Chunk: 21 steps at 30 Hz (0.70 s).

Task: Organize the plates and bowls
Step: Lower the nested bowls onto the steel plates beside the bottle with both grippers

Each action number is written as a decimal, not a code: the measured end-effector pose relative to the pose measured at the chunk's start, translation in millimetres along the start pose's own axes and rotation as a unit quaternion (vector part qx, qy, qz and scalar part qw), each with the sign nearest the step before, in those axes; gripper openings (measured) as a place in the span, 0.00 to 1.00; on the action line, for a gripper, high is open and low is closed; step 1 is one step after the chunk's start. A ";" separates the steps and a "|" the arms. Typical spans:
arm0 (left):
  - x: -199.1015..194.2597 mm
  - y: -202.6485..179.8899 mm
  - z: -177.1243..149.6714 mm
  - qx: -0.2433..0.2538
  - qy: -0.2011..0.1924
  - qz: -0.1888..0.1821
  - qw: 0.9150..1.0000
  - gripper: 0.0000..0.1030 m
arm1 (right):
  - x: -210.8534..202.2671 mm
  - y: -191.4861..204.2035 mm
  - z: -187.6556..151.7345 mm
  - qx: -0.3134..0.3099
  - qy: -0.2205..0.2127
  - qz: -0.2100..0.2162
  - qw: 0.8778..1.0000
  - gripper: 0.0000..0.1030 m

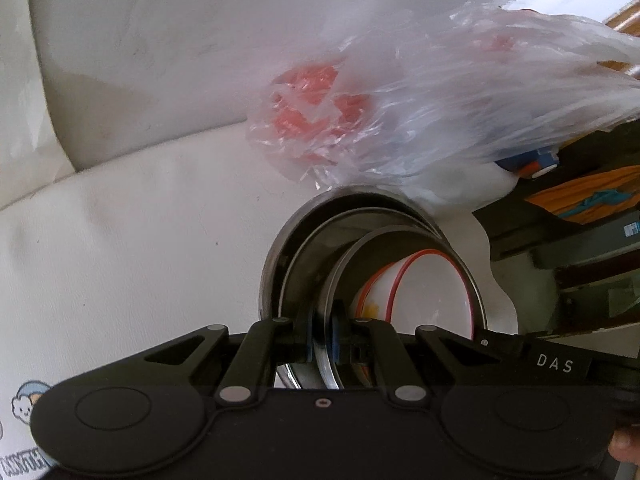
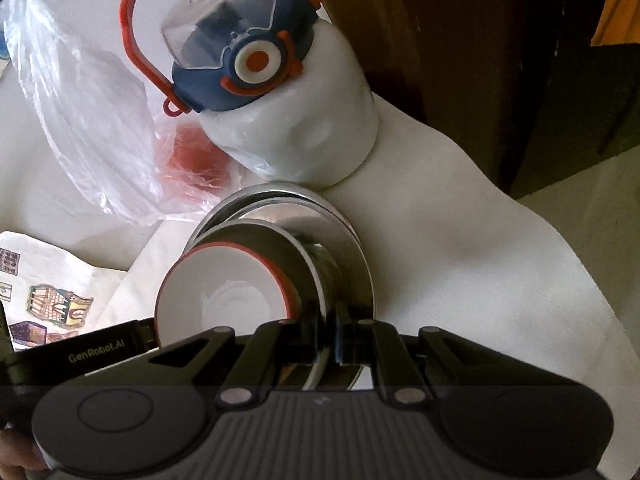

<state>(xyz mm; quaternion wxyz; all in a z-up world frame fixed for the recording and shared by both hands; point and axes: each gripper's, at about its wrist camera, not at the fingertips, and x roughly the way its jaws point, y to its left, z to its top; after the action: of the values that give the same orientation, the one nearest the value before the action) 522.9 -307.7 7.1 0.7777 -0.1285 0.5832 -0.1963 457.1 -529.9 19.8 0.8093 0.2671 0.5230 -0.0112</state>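
Observation:
A nested stack of steel plates (image 1: 288, 240) is held tilted on edge over a white padded surface (image 1: 140, 240). A white bowl with a red rim (image 1: 432, 292) sits inside the stack. My left gripper (image 1: 322, 336) is shut on the rim of the steel plates, blue pads on either side. From the other side, my right gripper (image 2: 328, 332) is shut on the steel plates (image 2: 352, 256) too, with the white bowl (image 2: 224, 292) just left of its fingers. The stack's lower part is hidden behind both gripper bodies.
A crumpled clear plastic bag (image 1: 400, 92) with red items inside lies just beyond the stack. A white water bottle (image 2: 304, 136) with a blue and orange lid (image 2: 240, 48) lies against the plates. Dark wooden furniture (image 2: 480, 60) stands right; a printed cloth (image 2: 48, 304) lies left.

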 end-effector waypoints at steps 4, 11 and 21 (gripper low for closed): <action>-0.3 0.7 -0.8 0.000 -0.007 -0.003 1.000 0.07 | -1.5 1.5 -5.4 -0.009 -0.018 -0.003 1.000 0.09; -1.1 0.7 -6.3 0.010 -0.029 -0.007 1.000 0.07 | -2.5 2.4 -23.9 -0.032 -0.063 0.000 0.997 0.10; -0.4 1.9 -4.5 0.012 -0.038 -0.008 0.999 0.08 | -1.0 -4.5 -34.3 -0.029 -0.095 0.017 0.995 0.10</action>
<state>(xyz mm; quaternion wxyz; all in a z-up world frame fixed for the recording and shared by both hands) 518.8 -305.7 5.3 0.7991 -0.1305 0.5501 -0.2044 426.5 -518.7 8.1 0.8626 0.2502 0.4396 -0.0078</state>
